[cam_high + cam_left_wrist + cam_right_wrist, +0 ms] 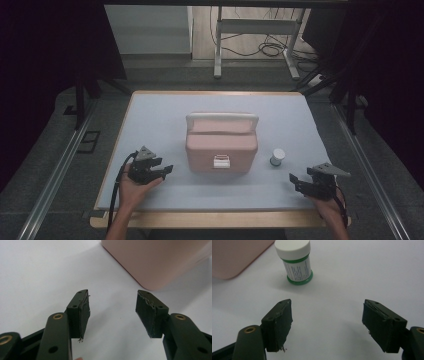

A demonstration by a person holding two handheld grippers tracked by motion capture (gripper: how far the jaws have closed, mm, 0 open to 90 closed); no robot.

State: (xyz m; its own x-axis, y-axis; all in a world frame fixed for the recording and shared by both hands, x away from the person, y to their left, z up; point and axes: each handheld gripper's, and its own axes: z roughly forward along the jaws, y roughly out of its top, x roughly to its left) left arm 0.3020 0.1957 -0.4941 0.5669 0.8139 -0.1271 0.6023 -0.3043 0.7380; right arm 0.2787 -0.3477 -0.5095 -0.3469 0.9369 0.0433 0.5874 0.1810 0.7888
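Pink box with a white handle laid across its top and a small white latch on its front sits closed in the middle of the table, which is covered in pale cloth. Its corners are rounded and its sides plain. Just to its right stands a small bottle, upright, with a white cap, a printed label and green bands at the neck and base.

The left gripper has its jaws spread wide with nothing between them; in the left gripper view its gripper points at the bare cloth just short of the box's near corner, not touching it. The right gripper is also wide open and empty; in the right gripper view its gripper faces the bottle, which stands a little way ahead and to one side, with the box's corner beyond.

Both grippers are low over the near part of the table, one at each side, angled inward toward the box. The left hand and right hand grip them from behind, forearms coming in from the near edge.
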